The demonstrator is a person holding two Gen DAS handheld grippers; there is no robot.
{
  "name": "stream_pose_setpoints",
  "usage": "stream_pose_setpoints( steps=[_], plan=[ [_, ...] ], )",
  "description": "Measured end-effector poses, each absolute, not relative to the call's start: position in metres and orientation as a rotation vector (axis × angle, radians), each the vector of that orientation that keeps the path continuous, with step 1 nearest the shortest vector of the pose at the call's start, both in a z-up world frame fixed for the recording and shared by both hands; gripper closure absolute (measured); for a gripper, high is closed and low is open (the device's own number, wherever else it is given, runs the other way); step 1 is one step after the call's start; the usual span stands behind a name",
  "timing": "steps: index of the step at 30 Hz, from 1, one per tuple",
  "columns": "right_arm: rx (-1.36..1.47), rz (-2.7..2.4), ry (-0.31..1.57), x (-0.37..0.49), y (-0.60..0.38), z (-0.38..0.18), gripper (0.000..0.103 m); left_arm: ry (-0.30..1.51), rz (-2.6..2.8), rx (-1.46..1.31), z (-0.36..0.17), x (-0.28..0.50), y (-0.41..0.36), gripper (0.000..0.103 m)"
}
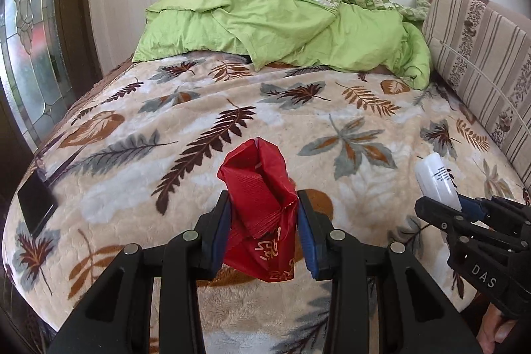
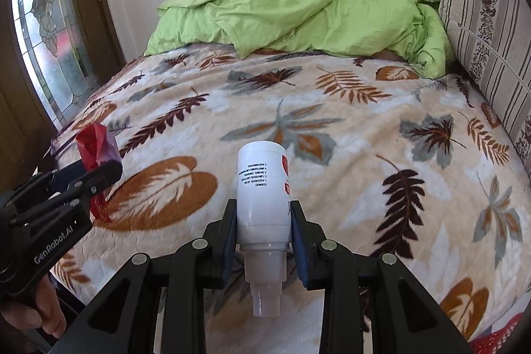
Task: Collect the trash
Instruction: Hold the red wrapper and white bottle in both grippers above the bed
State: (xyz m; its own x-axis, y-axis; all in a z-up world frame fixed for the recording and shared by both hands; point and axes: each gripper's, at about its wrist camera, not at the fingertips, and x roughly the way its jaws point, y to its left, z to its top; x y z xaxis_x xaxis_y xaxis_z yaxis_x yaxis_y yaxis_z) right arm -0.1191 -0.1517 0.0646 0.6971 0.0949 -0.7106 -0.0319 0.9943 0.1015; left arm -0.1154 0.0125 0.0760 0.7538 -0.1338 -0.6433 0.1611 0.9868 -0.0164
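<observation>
In the left wrist view my left gripper (image 1: 264, 214) is shut on a crumpled red packet with gold print (image 1: 262, 208), held above the bed. My right gripper (image 1: 464, 208) shows at the right edge of that view, carrying a white bottle (image 1: 434, 178). The right wrist view has my right gripper (image 2: 264, 224) shut on that white plastic bottle (image 2: 262, 188), cap end toward the camera, printed label facing up. At the left of this view my left gripper (image 2: 96, 175) holds the red packet (image 2: 96, 145).
A bed with a leaf-patterned blanket (image 1: 232, 108) fills both views. A green duvet (image 1: 265, 22) is piled at its far end. A striped cushion (image 1: 481, 62) lines the right side. A black phone (image 1: 35, 204) lies at the bed's left edge. A red mesh basket (image 2: 494, 344) peeks in lower right.
</observation>
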Motion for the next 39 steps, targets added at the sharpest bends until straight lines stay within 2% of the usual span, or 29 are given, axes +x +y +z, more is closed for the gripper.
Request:
stream_pose_setpoints(
  steps=[39],
  plan=[
    [0.074, 0.091, 0.77, -0.115, -0.146, 0.065, 0.072, 0.696, -0.139, 0.096, 0.063, -0.106, 0.01, 0.067]
  ],
)
